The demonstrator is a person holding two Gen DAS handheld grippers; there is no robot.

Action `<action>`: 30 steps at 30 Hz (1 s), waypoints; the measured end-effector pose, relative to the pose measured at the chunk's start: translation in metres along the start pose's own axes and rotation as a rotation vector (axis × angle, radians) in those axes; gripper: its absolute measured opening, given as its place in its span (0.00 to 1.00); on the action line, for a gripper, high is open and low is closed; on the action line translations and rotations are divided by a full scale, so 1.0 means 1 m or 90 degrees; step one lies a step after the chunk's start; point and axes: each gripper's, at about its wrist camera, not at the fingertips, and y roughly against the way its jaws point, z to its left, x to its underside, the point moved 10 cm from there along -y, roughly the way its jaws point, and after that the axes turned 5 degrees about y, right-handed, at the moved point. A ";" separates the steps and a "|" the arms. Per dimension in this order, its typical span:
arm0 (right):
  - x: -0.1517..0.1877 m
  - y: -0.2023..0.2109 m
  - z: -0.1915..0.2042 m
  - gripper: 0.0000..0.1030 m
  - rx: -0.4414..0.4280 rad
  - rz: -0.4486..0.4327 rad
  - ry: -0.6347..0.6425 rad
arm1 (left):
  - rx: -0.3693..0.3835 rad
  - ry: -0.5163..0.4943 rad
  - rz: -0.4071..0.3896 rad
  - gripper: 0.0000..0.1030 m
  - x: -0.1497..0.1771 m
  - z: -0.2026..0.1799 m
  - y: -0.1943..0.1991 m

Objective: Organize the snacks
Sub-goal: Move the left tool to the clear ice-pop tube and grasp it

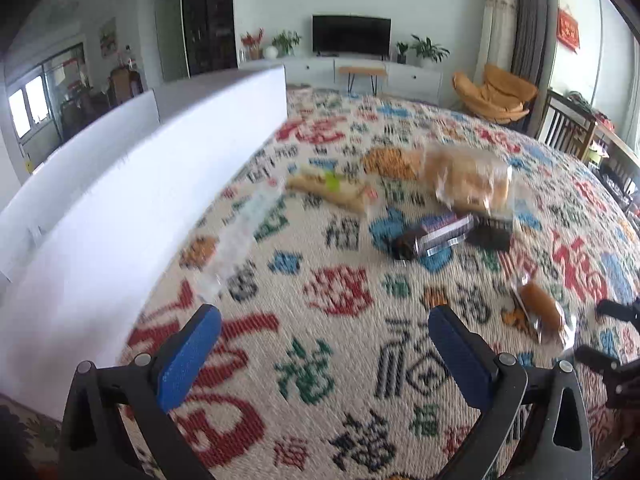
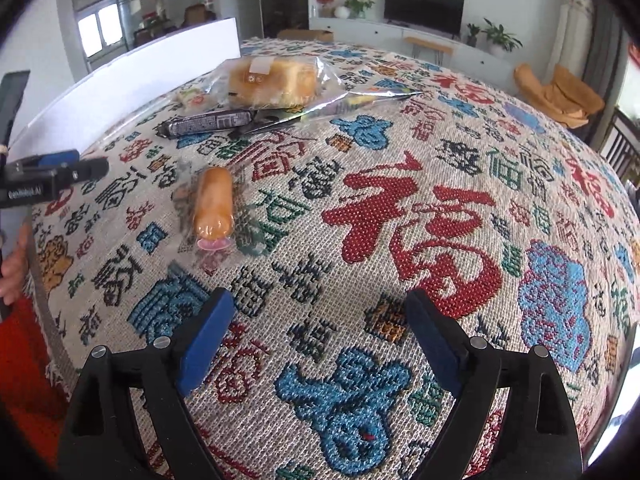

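Observation:
Snacks lie on a patterned woven cloth (image 2: 400, 208). A small golden roll in a clear wrapper (image 2: 214, 208) lies ahead and left of my right gripper (image 2: 320, 332), which is open with nothing between its blue pads. Farther back are a bag of bread (image 2: 272, 80), a dark biscuit pack (image 2: 208, 124) and a silvery foil pack (image 2: 352, 102). My left gripper (image 1: 324, 340) hangs open and empty over the cloth. Its view is blurred; it shows the bread bag (image 1: 468, 180), the dark pack (image 1: 436, 232), a long pale snack (image 1: 332, 190) and the roll (image 1: 540, 312).
A white box wall (image 1: 140, 200) runs along the cloth's left side, with a clear wrapper (image 1: 244, 220) beside it. The right gripper (image 1: 596, 330) shows at the right edge, and the left gripper (image 2: 80, 164) and a hand (image 2: 12, 264) at the left. A TV and cabinet stand behind.

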 end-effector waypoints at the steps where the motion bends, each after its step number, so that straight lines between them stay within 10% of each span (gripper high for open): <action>1: 0.000 0.000 0.000 0.88 0.000 0.000 0.000 | -0.012 -0.006 -0.006 0.99 -0.015 0.005 -0.003; 10: 0.000 0.000 -0.001 0.88 0.000 0.000 0.000 | -0.009 0.073 0.141 0.58 -0.052 0.044 -0.090; 13: 0.001 0.001 0.000 0.87 0.000 0.000 0.000 | -0.021 0.095 0.148 0.57 -0.045 0.050 -0.097; 20: 0.000 0.001 0.000 0.87 0.000 0.000 0.000 | -0.007 0.112 0.149 0.18 -0.023 0.065 -0.081; 27: 0.001 0.002 0.000 0.87 0.001 -0.001 0.000 | 0.142 0.143 0.186 0.20 0.029 0.037 -0.029; 30: 0.001 0.001 0.000 0.87 0.001 -0.001 0.000 | 0.142 0.137 0.159 0.45 0.031 0.030 -0.023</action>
